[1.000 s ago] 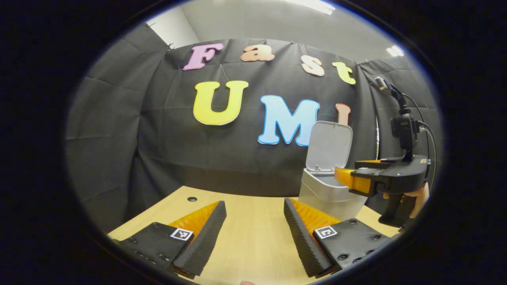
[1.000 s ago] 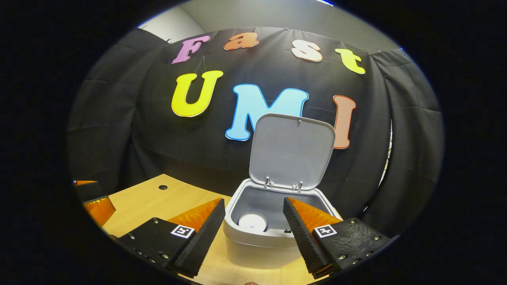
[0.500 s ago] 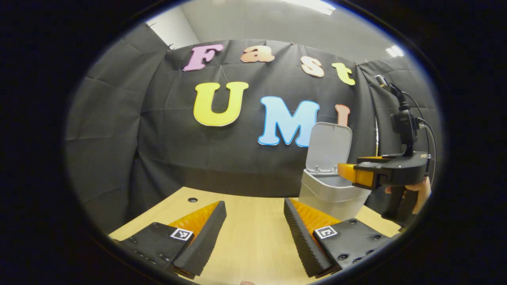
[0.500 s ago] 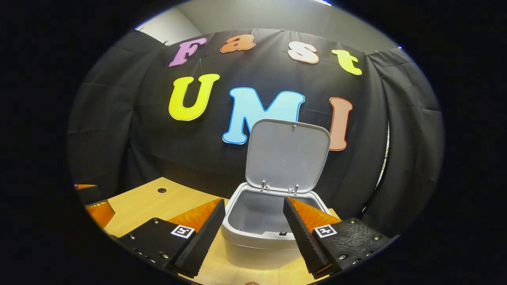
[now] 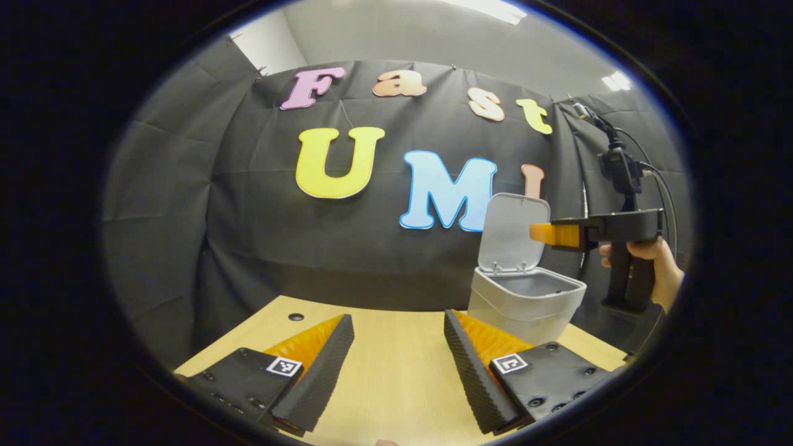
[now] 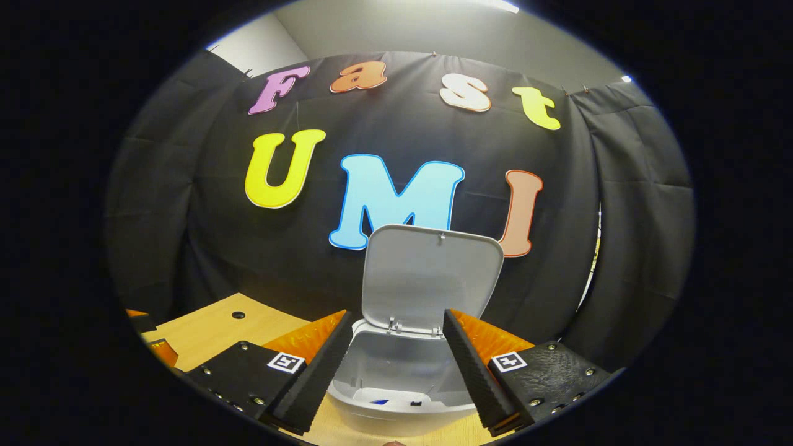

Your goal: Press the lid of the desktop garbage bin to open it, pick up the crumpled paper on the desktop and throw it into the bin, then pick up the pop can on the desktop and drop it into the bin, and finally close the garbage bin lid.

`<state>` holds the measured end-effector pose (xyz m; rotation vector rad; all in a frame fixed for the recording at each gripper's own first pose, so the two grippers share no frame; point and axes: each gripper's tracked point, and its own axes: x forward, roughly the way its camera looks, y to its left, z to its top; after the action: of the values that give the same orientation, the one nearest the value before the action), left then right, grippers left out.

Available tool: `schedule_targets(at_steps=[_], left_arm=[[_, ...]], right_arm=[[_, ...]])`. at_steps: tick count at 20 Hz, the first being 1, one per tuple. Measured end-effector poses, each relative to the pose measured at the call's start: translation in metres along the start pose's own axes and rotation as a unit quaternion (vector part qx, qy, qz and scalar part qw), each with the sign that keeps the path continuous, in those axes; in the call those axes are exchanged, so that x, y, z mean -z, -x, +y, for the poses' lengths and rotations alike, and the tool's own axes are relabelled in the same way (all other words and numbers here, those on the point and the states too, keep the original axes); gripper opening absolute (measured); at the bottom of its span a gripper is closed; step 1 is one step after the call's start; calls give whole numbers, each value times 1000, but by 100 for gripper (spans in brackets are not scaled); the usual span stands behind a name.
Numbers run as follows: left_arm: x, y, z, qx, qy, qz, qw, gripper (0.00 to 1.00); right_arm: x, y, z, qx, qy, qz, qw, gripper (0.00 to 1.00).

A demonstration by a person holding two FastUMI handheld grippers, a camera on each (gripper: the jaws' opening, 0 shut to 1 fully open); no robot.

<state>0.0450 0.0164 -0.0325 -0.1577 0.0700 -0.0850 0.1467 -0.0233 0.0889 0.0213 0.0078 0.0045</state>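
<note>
Right gripper view has our right gripper (image 6: 396,365) raised in front of the desktop garbage bin (image 6: 396,396), fingers apart and empty, the lid (image 6: 432,275) standing upright at the far side. We judge closing it is the step in hand: reach over the lid's top edge and push it forward and down evenly until it latches. Left gripper view shows our left gripper (image 5: 396,365), open and empty, low over the wooden desktop (image 5: 396,384), bin to its right.

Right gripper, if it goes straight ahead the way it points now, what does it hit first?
Most likely the raised lid of the garbage bin, which stands upright between the open jaws of the right gripper; depth is uncertain.
</note>
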Motion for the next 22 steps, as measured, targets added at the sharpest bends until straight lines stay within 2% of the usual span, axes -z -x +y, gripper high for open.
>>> schedule_targets(at_steps=[7, 13, 22], left_arm=[[-12, -19, 9, 9, -9, -2, 1000, 96], [-16, -36, 8, 24, 4, -3, 1000, 95], [-11, -44, 26, 5, 8, 2, 1000, 96]], right_arm=[[-41, -38, -20, 26, -7, -17, 999, 94], [-79, -70, -36, 50, 0, -41, 998, 94], [-97, -112, -44, 60, -3, -39, 997, 94]])
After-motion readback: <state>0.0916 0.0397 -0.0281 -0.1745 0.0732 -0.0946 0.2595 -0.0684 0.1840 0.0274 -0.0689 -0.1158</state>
